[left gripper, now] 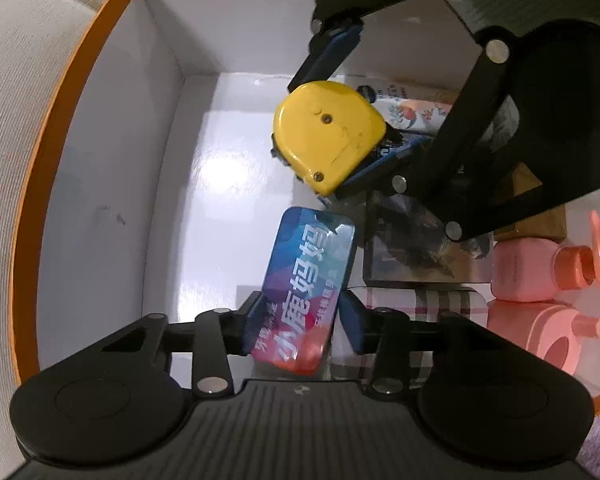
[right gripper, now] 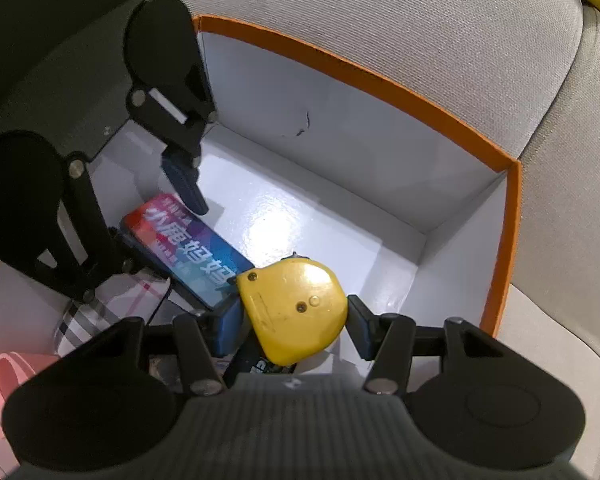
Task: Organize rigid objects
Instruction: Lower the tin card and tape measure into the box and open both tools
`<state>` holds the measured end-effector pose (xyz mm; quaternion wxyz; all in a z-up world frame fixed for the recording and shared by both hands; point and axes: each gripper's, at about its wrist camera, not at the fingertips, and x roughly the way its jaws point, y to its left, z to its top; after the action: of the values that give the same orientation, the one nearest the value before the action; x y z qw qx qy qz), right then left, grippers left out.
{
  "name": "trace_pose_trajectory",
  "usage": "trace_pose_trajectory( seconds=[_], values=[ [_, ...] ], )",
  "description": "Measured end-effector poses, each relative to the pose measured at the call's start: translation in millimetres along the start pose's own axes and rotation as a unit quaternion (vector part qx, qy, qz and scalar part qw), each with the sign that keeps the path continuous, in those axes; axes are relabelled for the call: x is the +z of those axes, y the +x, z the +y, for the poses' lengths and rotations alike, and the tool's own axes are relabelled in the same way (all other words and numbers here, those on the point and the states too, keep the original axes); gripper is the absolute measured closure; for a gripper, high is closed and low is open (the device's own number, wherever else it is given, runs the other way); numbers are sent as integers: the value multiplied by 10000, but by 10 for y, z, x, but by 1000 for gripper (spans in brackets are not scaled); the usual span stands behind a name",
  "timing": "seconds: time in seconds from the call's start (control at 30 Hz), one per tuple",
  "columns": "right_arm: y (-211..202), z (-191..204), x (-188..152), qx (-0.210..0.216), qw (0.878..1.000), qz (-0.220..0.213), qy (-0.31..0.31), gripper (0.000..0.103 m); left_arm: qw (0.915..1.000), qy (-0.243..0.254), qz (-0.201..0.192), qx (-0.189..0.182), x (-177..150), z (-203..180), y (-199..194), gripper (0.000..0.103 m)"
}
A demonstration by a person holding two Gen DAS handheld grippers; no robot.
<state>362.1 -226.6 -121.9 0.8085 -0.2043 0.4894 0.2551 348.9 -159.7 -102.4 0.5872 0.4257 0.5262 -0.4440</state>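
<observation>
Both grippers reach into an orange-rimmed white box (left gripper: 112,160). My left gripper (left gripper: 306,322) has its fingers around a flat blue and red tin with white Chinese lettering (left gripper: 308,284); the left pad touches it, the right pad stands slightly off. The tin also shows in the right wrist view (right gripper: 188,248), lying on the box floor. My right gripper (right gripper: 294,330) is shut on a yellow tape measure (right gripper: 296,308), held just above the floor. In the left wrist view the tape measure (left gripper: 328,132) hangs beyond the tin, in the right gripper (left gripper: 332,120).
The box (right gripper: 380,80) sits on grey fabric upholstery (right gripper: 420,20). Inside, at its right side, lie a pink pump bottle (left gripper: 540,268), a pink round item (left gripper: 540,340), a plaid case (left gripper: 420,304), a dark picture box (left gripper: 416,248) and a floral tube (left gripper: 412,112).
</observation>
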Motion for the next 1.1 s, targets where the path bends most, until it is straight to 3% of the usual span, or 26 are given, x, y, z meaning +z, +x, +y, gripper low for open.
trace_pose_trajectory(
  seconds=[0.17, 0.33, 0.57, 0.67, 1.1],
  values=[
    [6, 1, 26, -59, 10000, 16, 18, 46, 9988, -484, 69, 18, 28, 9, 16, 61],
    [14, -15, 87, -151, 9998, -42, 110, 46, 9965, -766, -220, 249, -74, 70, -18, 60],
    [183, -85, 218, -318, 9978, -16, 579, 46, 9916, -1264, -251, 132, -135, 129, 61, 57],
    [292, -83, 236, -420, 9965, 58, 723, 46, 9917, -1281, -89, 74, -119, 124, 72, 57],
    [394, -220, 249, -80, 9848, 182, 1727, 46, 9815, -1911, 101, 22, 29, 285, 87, 56]
  ],
)
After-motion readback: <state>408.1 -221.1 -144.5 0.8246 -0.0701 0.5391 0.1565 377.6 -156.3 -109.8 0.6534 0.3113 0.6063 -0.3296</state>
